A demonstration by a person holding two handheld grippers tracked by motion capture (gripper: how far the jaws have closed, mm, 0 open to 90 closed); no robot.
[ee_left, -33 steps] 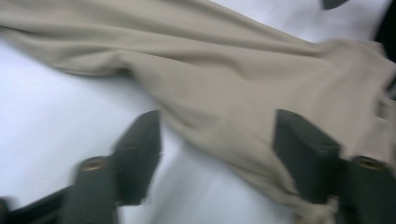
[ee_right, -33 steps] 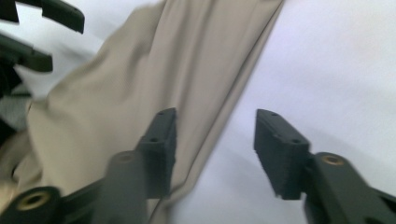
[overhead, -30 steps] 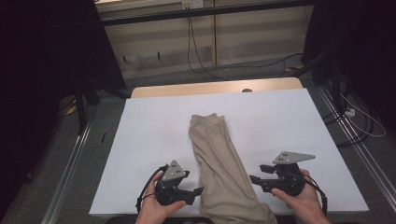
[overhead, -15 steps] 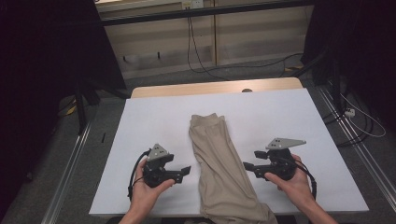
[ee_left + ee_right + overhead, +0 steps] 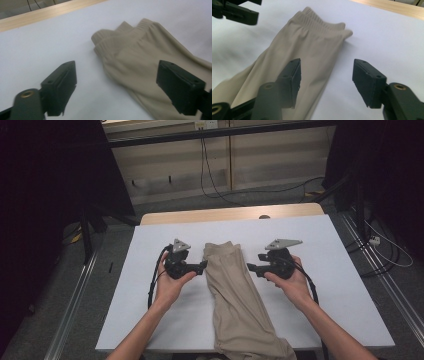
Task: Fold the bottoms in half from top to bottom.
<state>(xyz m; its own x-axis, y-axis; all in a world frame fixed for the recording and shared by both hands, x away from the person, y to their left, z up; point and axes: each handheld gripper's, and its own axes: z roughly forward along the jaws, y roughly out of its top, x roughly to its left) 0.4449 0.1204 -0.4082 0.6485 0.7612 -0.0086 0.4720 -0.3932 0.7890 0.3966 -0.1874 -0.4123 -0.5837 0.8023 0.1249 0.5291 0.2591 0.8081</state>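
Observation:
Beige trousers (image 5: 235, 295), folded lengthwise, lie on the white table top (image 5: 330, 285) with the ribbed waistband (image 5: 223, 248) at the far end and the legs hanging over the near edge. My left gripper (image 5: 202, 266) hovers just left of the waistband end, open, with the trousers (image 5: 140, 62) ahead of its jaws (image 5: 116, 72). My right gripper (image 5: 251, 268) hovers at the trousers' right edge, also open. Its jaws have just been closing a little, above the cloth edge (image 5: 312, 47) with no pad pressing on it (image 5: 327, 72). The left gripper (image 5: 237, 11) shows beyond it.
A strip of bare wood (image 5: 230, 215) runs along the table's far edge. Metal rails (image 5: 75, 315) flank the table on both sides. Cables (image 5: 210, 180) trail across the floor beyond the table, and black frame posts stand at the back corners.
Both hands have moved away from the person along the trousers, from beside the legs up to the waistband end. The trousers lie as before.

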